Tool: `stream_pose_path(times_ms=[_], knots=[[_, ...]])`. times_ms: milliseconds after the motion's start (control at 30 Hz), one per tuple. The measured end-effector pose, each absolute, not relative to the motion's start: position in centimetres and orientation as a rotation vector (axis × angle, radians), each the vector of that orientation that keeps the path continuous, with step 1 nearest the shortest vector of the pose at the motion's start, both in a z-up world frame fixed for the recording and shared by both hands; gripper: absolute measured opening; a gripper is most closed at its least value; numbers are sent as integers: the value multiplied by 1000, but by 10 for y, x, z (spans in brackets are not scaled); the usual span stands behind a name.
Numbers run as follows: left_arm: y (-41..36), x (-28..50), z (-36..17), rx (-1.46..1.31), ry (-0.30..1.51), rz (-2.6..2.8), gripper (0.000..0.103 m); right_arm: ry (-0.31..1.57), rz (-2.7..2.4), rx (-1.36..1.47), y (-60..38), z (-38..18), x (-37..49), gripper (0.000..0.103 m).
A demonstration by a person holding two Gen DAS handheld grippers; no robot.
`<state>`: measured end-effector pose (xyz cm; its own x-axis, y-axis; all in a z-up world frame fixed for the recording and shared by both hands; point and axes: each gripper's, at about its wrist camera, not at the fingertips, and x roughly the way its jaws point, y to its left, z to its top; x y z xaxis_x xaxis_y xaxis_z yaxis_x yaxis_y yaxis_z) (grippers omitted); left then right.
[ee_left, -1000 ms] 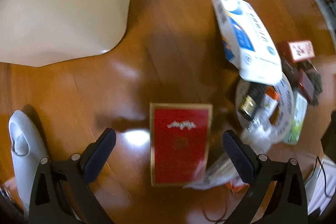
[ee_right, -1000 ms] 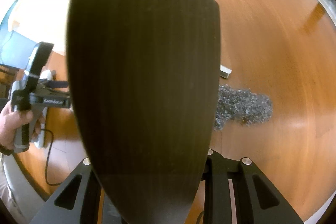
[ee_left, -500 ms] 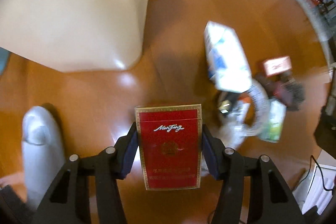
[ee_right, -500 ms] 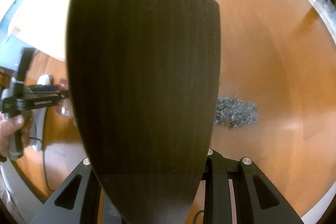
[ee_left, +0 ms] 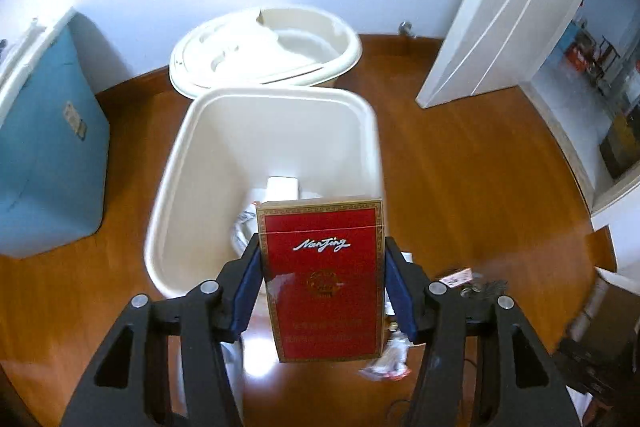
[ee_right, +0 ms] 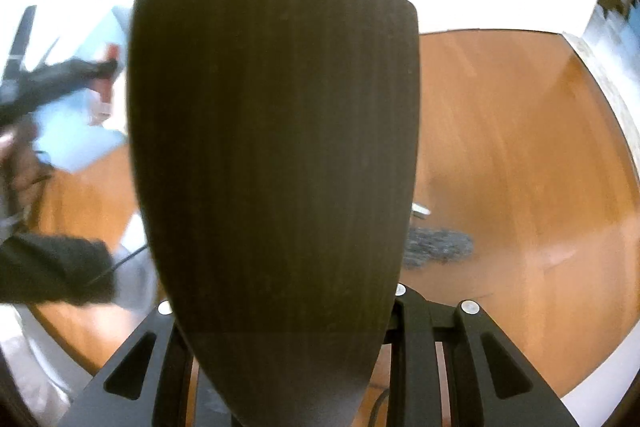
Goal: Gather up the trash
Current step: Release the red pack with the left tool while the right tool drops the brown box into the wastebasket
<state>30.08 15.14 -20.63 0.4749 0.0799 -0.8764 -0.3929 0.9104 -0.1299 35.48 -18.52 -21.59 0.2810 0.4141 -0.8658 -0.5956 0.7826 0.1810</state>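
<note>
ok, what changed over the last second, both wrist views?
The left gripper closed its jaws on the red cigarette pack, which lay on the wooden floor, and lifted it up over the open cream plastic bin. Unchanged: the right gripper holds the dark paddle-shaped board, and the grey debris pile sits on the floor.

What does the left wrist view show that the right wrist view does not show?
Only the left wrist view shows the open cream plastic bin, its cream lid behind it, and the white door. Only the right wrist view shows the wide dark brown panel held close to the lens and the grey debris pile. Both show the orange wooden floor, the blue box and the red cigarette pack in the left tool.
</note>
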Motion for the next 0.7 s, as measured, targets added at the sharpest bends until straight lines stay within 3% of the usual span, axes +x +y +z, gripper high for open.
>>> stream_pose_path(times_ms=[67, 100, 133, 200, 400, 700], knots=[[177, 312, -219, -371, 1084, 290, 58, 1084, 693, -146, -177, -203, 341, 30], [186, 318, -224, -379, 1102, 298, 68, 1076, 701, -139, -171, -199, 333, 30], [192, 321, -231, -384, 1119, 302, 87, 1072, 706, -137, -167, -197, 329, 30], [198, 326, -236, -387, 1153, 295, 103, 1070, 718, -131, -157, -191, 319, 30], [217, 321, -210, -399, 1179, 297, 103, 1048, 747, -104, -120, -168, 304, 30], [257, 222, -96, -478, 1109, 298, 103, 1003, 882, 28, 29, -136, 332, 30]])
